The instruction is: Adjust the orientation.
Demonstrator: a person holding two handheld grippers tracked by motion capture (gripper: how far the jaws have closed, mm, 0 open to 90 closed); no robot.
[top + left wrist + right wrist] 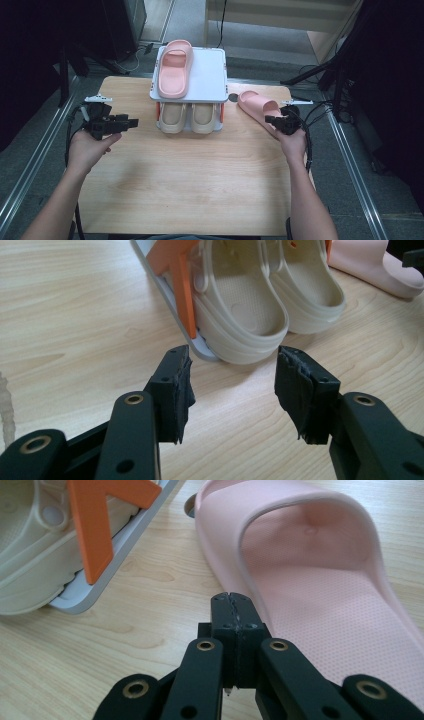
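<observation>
A white two-shelf rack (pixel 210 75) with orange struts (pixel 182 285) stands at the back middle of the table. One pink slipper (pixel 175 67) lies on the left half of its top shelf. Two beige clogs (pixel 172 117) (pixel 240 315) sit side by side on the lower shelf. A second pink slipper (pixel 255 105) (pixel 320 580) lies on the table right of the rack. My right gripper (pixel 272 120) (pixel 234 607) is shut with nothing between its pads, its tip at that slipper's near left edge. My left gripper (pixel 131 122) (pixel 232 390) is open and empty, left of the rack, pointing at the clogs.
The wooden table (pixel 200 190) has bare room in front of the rack. A small dark round thing (pixel 232 98) lies behind the rack's right corner. Black stands and cables (pixel 345 65) surround the table, and metal rails run along both sides.
</observation>
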